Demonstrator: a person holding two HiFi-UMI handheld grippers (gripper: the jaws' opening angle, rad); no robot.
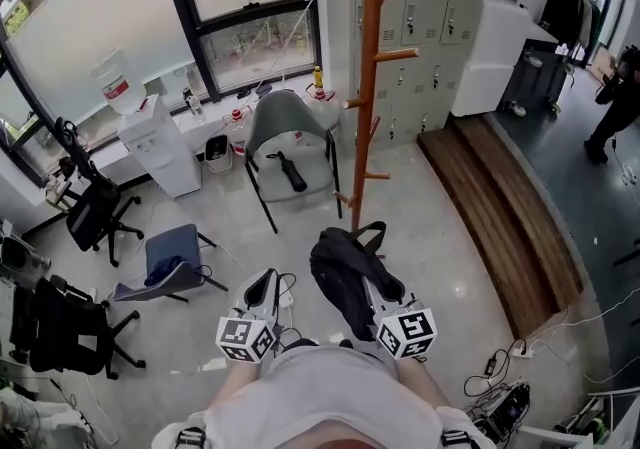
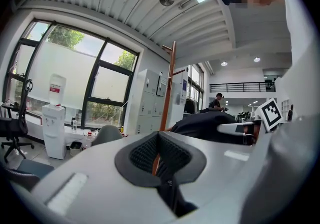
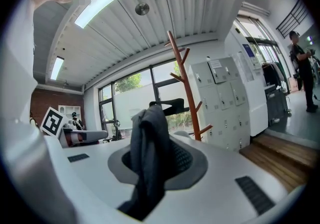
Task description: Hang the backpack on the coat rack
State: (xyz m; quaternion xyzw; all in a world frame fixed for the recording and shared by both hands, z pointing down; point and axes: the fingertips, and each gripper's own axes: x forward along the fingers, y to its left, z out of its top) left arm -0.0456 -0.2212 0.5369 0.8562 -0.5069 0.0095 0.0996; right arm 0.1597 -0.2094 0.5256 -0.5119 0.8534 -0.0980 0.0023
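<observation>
The right gripper (image 1: 388, 305) has its fingers clamped on dark fabric of the backpack (image 1: 343, 272) — it hangs just in front of the upright coat rack (image 1: 368, 87), with the right hand nearer. The left gripper (image 1: 262, 292) seems closed and empty.

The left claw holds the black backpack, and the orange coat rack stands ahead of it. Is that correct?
No: the right claw holds the black backpack, as the right gripper view shows. The orange coat rack does stand ahead of it.
</observation>
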